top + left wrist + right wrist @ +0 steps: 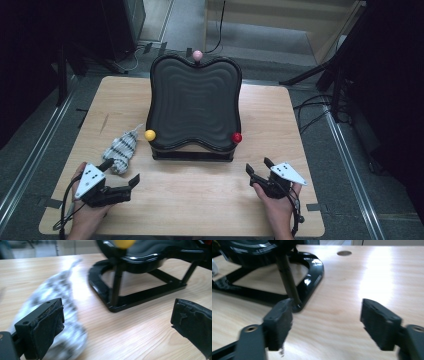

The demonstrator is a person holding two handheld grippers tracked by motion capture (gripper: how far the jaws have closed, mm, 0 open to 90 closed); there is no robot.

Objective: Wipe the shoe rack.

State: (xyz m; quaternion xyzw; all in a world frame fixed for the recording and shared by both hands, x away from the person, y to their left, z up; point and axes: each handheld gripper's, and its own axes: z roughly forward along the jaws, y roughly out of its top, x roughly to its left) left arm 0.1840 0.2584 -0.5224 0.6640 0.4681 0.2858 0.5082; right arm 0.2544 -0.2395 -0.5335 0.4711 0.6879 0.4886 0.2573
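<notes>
table: a light wooden table point(190, 200) carries everything; both hands work along its near edge.
left gripper: the left gripper point(121, 177) hovers by the near left corner, jaws spread wide with nothing between them. in the left gripper view its pads point(47, 325) stand far apart over bare wood.
sock: a rolled striped sock point(121, 148), grey and white, lies on the left part of the table, just left of the stand's near left corner and just beyond the left gripper. in the left gripper view it point(60, 290) is blurred, lying past the left-hand jaw, not inside the gap.
handling: it looks soft, light and limp, not fragile. a pinch across the thick middle of the roll should hold best; the thin far tip would likely slip or let the roll unwind and sag.
stand: a black wavy tray point(195, 100) tilts up on a black frame point(140, 297) at the middle of the table toward the far edge. a yellow ball point(150, 134) sits at its near left corner, a pink ball point(197, 54) at its top, a red ball point(236, 137) at its near right corner.
right gripper: the right gripper point(258, 170) is by the near right edge, jaws wide and empty. its own view shows both pads point(279, 322) apart over bare wood, the frame foot point(312, 272) just ahead.
</notes>
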